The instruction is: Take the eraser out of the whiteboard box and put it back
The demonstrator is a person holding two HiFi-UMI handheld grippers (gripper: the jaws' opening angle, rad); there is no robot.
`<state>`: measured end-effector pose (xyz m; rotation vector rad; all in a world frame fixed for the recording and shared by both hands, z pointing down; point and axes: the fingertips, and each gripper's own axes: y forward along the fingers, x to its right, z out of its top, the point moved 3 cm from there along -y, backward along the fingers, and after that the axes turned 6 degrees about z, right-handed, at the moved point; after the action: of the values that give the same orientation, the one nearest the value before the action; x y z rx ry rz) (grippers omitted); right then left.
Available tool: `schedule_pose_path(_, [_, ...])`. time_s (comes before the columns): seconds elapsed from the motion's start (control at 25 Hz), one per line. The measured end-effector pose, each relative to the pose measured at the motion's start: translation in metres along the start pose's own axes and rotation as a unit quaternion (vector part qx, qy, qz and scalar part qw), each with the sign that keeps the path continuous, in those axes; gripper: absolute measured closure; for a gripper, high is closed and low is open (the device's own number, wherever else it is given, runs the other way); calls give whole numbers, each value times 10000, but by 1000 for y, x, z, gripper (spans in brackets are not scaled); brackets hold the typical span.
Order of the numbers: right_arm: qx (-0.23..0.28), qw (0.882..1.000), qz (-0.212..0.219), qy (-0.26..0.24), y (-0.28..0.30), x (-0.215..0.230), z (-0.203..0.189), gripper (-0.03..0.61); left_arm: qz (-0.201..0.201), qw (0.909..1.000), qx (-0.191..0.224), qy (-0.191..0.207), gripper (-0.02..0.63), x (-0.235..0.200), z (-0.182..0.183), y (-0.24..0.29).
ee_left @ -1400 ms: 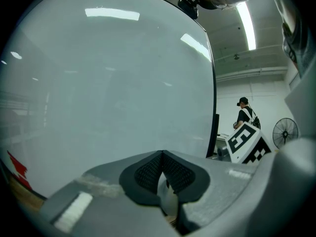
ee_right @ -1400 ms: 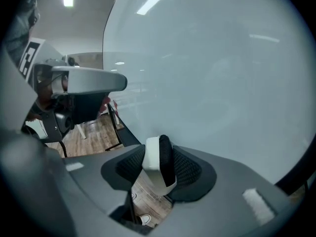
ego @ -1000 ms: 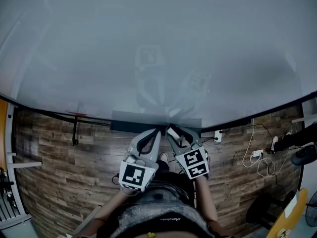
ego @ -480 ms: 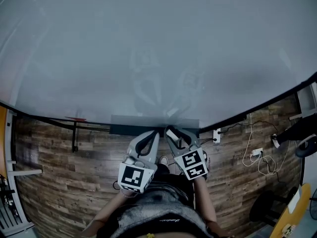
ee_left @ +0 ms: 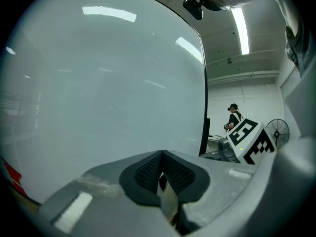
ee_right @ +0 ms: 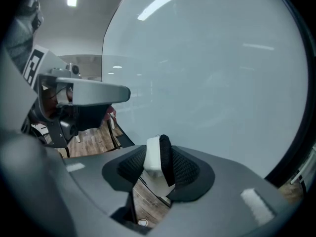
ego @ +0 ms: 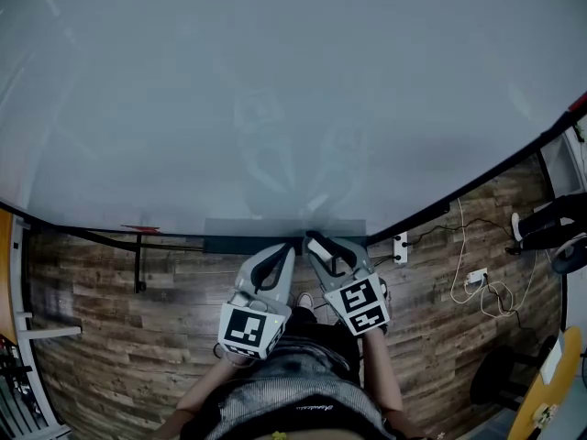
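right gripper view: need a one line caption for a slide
Right gripper holding a white-and-black eraser between its jaws, close to the whiteboard.

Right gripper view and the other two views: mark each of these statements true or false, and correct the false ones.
1. The right gripper is clamped on the eraser. True.
2. The left gripper has its jaws wide apart. False: its pads meet, with nothing between them.
3. The eraser lies in the whiteboard box. False: it sits between the right gripper's pads, outside the box.
4. The floor is wood-patterned. True.
5. The whiteboard is covered in writing. False: its surface is blank and shows only reflections.
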<state>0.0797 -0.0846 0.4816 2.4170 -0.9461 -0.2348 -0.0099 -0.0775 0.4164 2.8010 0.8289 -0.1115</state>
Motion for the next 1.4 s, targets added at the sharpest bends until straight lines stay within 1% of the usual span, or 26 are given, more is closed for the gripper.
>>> schedule_pose_path(0.08, [29,10000,-3,-23,-3,-2,3,418,-93,9998,23,179,612,0,-1,0])
schedule_pose_path(0.12, [44,10000,-13,-33,-4,-3,5,418,-120,9997,31,196,612,0,0,0])
schedule_pose_path(0.56, [291,9994,-47,-163,-19,-10,29,419,-240,9995,15,204,612,3,-1,-1])
schedule_pose_path(0.92, [371,9989,-118,-272,-30,-14,44,419,-331,9992,-13,219,612,4,-1,-2])
schedule_pose_path(1.4, [515,9982,-94,-305,-46,-25,63,419,-404,9988,-42,283,612,6,-4,-6])
